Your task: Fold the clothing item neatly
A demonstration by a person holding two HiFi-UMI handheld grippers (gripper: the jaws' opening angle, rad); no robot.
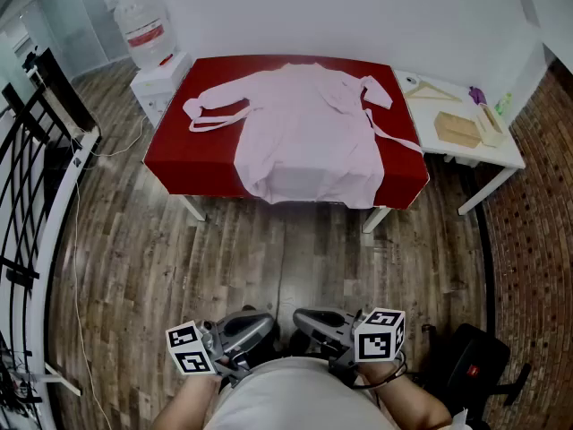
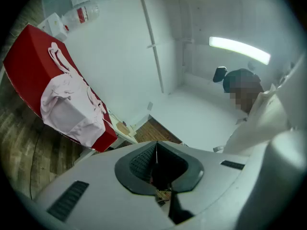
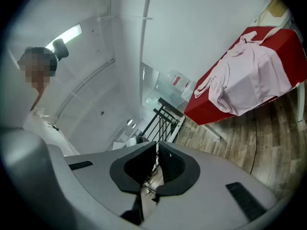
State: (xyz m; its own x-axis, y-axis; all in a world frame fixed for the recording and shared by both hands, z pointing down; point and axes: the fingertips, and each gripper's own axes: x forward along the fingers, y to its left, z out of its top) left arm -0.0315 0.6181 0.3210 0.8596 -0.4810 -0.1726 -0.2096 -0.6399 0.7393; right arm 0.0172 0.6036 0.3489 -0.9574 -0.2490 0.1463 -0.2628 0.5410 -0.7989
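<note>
**Item:** pink garment [image 1: 300, 133], spread on the red table [image 1: 179, 155]. Collar toward the far edge, hem draped over the near edge. One sleeve reaches toward the left edge, and a thin tie trails to the right edge.

**Risks (judged):**
- The overhanging hem could let the whole garment slide to the floor if it is tugged toward the near edge.
- The loose tie may drop off the right edge or stick out of the finished fold.
- A pinch on the soft cloth may take up two layers.

**Grippers:** left gripper [image 2: 156, 164] and right gripper [image 3: 157, 164], jaws together with nothing between them, held at the person's body and well apart from the table.

**Surroundings:**
- White side table [image 1: 501, 155] at the right edge, carrying a hanger [image 1: 430, 90] and a wooden box [image 1: 457, 128].
- Water bottle [image 1: 143, 30] by the far left corner.
- Railing [image 1: 36, 150] and floor cable [image 1: 81, 240] to the left.

**Obstructions:** none between person and table.
</note>
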